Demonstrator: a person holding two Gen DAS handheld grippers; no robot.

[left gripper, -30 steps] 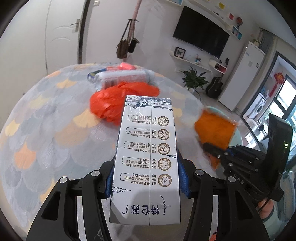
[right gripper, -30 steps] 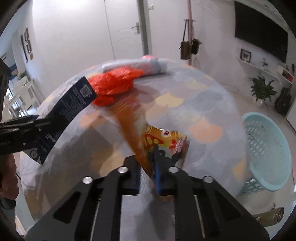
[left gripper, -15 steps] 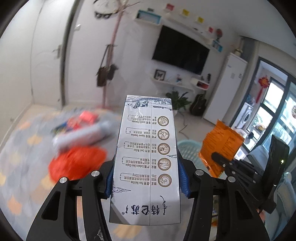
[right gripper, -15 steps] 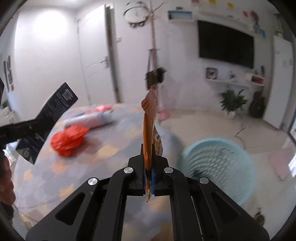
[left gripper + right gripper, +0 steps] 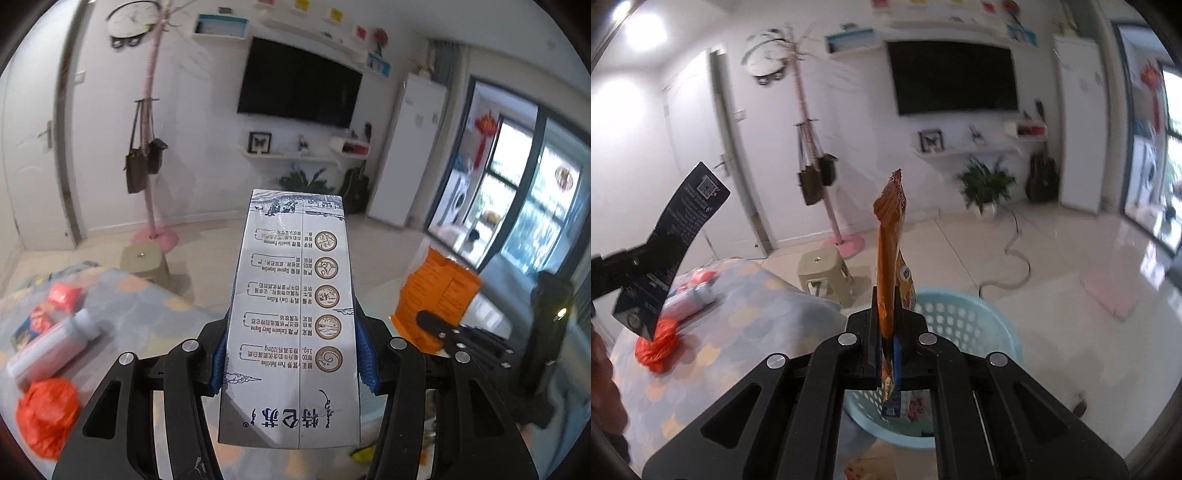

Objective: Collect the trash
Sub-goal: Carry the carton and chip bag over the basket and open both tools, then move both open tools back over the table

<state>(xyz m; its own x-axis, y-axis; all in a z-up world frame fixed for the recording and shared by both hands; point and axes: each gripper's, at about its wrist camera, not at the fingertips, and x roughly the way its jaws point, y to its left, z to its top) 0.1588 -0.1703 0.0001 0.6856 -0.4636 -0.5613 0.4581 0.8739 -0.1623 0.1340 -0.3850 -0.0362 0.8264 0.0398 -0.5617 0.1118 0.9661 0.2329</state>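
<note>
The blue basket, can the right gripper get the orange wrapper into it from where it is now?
Probably yes: the right gripper holds the orange wrapper right over the blue basket, with nothing between them.

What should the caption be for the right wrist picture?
Right gripper holds an orange snack wrapper above the blue laundry basket.

Left tool (image 5: 291,354) clamped, right tool (image 5: 888,354) pinched closed, both raised

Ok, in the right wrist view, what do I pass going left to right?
Dark milk carton → pink coat stand → orange snack wrapper → light blue plastic basket → white fridge.
</note>
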